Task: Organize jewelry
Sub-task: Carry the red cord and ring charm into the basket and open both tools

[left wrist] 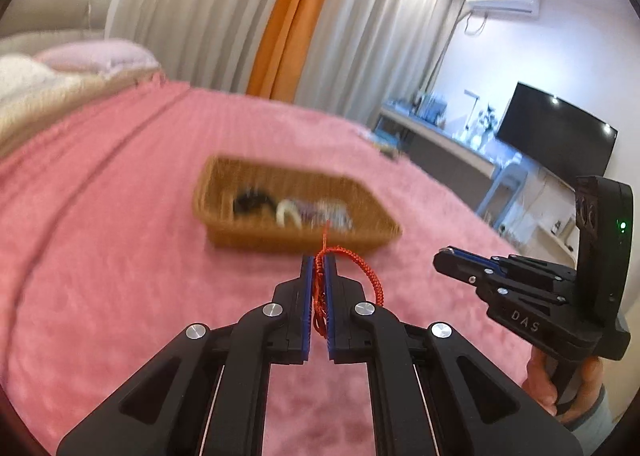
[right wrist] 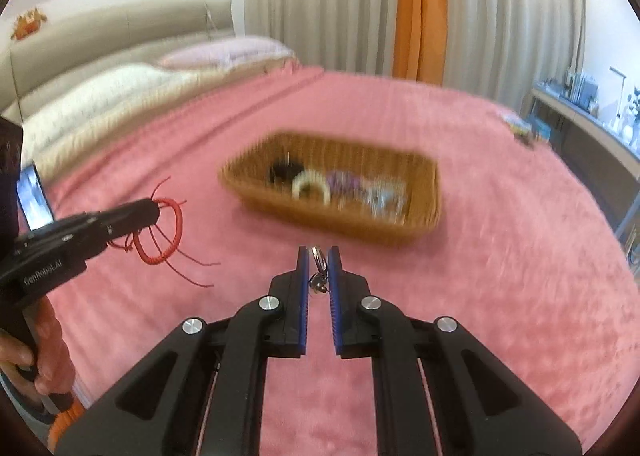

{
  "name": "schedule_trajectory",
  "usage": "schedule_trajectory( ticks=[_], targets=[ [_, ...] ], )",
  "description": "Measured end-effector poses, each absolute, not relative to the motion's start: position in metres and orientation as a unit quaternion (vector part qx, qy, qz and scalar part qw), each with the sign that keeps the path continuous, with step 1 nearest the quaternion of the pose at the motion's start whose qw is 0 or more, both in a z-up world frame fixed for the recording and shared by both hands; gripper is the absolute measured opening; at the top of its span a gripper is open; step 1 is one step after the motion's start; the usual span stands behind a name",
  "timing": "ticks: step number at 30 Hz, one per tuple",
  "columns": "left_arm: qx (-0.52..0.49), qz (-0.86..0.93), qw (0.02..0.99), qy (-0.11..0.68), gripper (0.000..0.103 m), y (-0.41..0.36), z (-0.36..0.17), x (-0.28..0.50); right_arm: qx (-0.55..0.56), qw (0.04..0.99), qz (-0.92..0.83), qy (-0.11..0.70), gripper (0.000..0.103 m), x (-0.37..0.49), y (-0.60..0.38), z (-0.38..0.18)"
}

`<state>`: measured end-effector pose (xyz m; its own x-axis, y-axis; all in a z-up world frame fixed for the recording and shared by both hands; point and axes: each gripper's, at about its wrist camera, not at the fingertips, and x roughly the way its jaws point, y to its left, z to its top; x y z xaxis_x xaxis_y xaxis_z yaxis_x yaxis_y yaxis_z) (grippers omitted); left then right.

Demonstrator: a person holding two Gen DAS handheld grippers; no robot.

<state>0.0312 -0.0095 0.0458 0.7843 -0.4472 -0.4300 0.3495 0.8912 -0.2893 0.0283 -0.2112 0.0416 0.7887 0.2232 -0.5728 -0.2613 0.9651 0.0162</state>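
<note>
A wicker basket (left wrist: pixel 240 234) (right wrist: pixel 430 196) sits on the pink bedspread and holds several pieces of jewelry: a black piece (right wrist: pixel 282 170), a white bangle (right wrist: pixel 310 182), and purple and silver pieces. My left gripper (left wrist: pixel 319 260) is shut on a red braided cord bracelet (left wrist: pixel 370 276), held above the blanket in front of the basket. It also shows in the right wrist view (right wrist: pixel 154 212) with the bracelet (right wrist: pixel 166 232) dangling. My right gripper (right wrist: pixel 318 252) is shut on a small silver ring with a bell (right wrist: pixel 319 272). It shows at the right of the left wrist view (left wrist: pixel 444 258).
The pink blanket (right wrist: pixel 500 276) covers the bed. Pillows (right wrist: pixel 120 92) and a headboard lie at the far left. Curtains, a desk (left wrist: pixel 440 136) and a dark TV (left wrist: pixel 556 132) stand beyond the bed. A small dark object (right wrist: pixel 524 134) lies near the bed's far right edge.
</note>
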Motion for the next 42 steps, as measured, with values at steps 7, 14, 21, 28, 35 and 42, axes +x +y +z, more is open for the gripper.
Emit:
schedule_trajectory(
  ticks=[7, 14, 21, 28, 35, 42],
  targets=[
    [-0.062, -0.219, 0.955, 0.189, 0.003, -0.023, 0.107, 0.070, -0.015, 0.957, 0.131, 0.258, 0.007, 0.084, -0.216, 0.097],
    [-0.062, -0.220, 0.956, 0.183, 0.003, -0.038, 0.113, 0.139, 0.042, 0.937, 0.136, 0.318, 0.008, 0.177, -0.231, 0.081],
    [-0.070, -0.213, 0.947, 0.231, 0.003, -0.051, 0.061, 0.210, 0.064, 0.921, 0.124, 0.363, 0.008, 0.243, -0.238, 0.032],
    [-0.060, -0.209, 0.933, 0.286, 0.004, -0.061, 0.011, 0.239, 0.068, 0.907, 0.115, 0.399, 0.008, 0.261, -0.235, -0.008],
    [-0.059, -0.206, 0.927, 0.309, 0.033, -0.056, 0.001, 0.244, 0.085, 0.892, 0.108, 0.431, 0.011, 0.265, -0.239, -0.025],
    [-0.071, -0.213, 0.932, 0.286, 0.045, -0.043, 0.026, 0.217, 0.100, 0.897, 0.115, 0.416, 0.019, 0.243, -0.249, -0.002]
  ],
)
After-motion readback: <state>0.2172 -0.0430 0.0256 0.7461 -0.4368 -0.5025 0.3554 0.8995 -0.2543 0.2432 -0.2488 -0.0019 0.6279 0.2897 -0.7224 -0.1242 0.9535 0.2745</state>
